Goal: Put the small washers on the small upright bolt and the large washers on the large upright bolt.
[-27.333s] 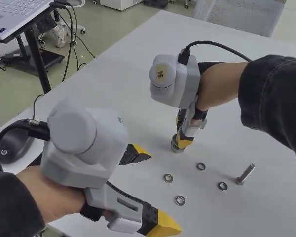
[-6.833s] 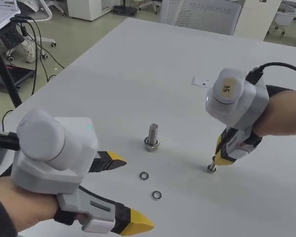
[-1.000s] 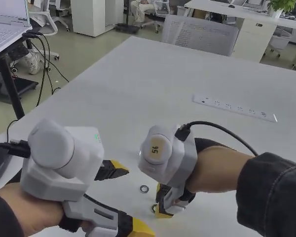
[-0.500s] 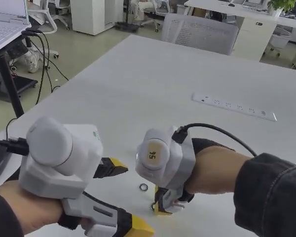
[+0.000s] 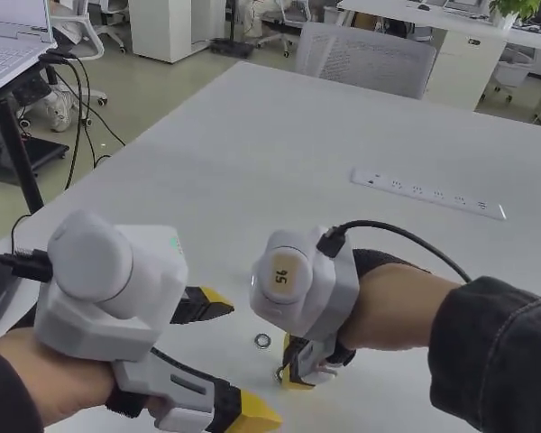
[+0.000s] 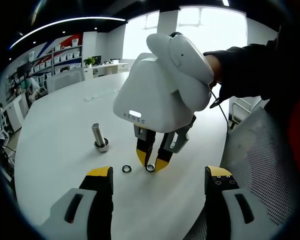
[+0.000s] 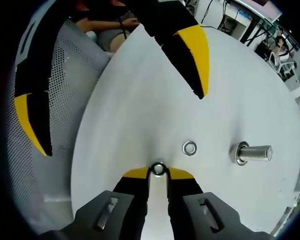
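My right gripper point(image 5: 293, 377) points down at the white table point(image 5: 252, 153) with its jaws shut on a small steel washer point(image 7: 159, 169). That washer point(image 6: 150, 167) sits at the yellow tips, down at the table surface. A second small washer point(image 5: 263, 341) lies loose just beside it point(image 7: 189, 147) point(image 6: 126, 169). The large upright bolt point(image 6: 99, 139), with washers round its base, stands a short way beyond point(image 7: 252, 152). My left gripper point(image 5: 239, 361) hovers open at the near table edge, facing the right gripper point(image 6: 151, 162), with nothing between its jaws point(image 6: 158, 172).
A white power strip point(image 5: 428, 194) lies far back on the table. A laptop on a stand point(image 5: 9, 36) with trailing cables is off to the left. A mesh chair point(image 5: 365, 59) stands behind the table, and another point(image 6: 260, 165) is at the near edge.
The right gripper has stayed low over the nearer washer, only tilting and shifting slightly. The left gripper has barely moved.
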Demonstrator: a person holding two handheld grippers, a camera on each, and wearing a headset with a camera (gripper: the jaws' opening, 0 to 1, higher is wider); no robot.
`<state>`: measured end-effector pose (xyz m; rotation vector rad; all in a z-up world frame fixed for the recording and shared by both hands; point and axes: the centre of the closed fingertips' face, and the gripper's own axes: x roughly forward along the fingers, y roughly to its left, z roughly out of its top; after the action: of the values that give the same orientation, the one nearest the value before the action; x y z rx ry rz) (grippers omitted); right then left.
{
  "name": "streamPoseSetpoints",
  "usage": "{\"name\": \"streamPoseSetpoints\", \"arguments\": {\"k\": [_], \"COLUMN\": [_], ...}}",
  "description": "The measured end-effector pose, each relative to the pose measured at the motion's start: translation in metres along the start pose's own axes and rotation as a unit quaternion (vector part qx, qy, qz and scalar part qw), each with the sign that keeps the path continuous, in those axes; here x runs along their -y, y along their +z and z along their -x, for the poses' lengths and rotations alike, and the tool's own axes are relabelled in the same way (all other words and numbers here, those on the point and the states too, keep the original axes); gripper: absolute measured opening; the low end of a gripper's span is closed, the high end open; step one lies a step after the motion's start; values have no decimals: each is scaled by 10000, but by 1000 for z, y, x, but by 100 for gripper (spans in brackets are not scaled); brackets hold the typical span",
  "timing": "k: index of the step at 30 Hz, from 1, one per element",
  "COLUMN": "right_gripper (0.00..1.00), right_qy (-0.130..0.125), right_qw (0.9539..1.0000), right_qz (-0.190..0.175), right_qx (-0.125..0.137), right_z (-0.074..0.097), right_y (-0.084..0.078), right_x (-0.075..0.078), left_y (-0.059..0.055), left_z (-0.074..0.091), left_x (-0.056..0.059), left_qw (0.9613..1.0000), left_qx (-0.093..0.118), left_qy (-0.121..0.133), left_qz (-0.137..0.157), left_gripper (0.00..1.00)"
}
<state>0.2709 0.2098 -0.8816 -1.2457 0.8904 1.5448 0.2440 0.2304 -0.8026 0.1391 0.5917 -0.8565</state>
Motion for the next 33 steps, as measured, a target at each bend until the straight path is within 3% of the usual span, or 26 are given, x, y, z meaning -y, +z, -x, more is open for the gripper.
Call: {"name": "streamPoseSetpoints", "arguments": {"k": [18, 33], "right_gripper": [14, 14], "right_qy": [14, -26], "right_qw": [9998, 9988], "right_qz": [-214, -480], "right_qx": [-61, -115], "right_z": [6, 18], "right_y": [-13, -46], "right_x": [1, -3], "left_y": [0, 0], "left_z": [0, -1], "left_x": [1, 1], "left_qw": [10000, 10000], "left_qx": [-8, -41], "left_qy": [-27, -61], "left_qz": [-6, -33], "left_gripper": [73, 74]}}
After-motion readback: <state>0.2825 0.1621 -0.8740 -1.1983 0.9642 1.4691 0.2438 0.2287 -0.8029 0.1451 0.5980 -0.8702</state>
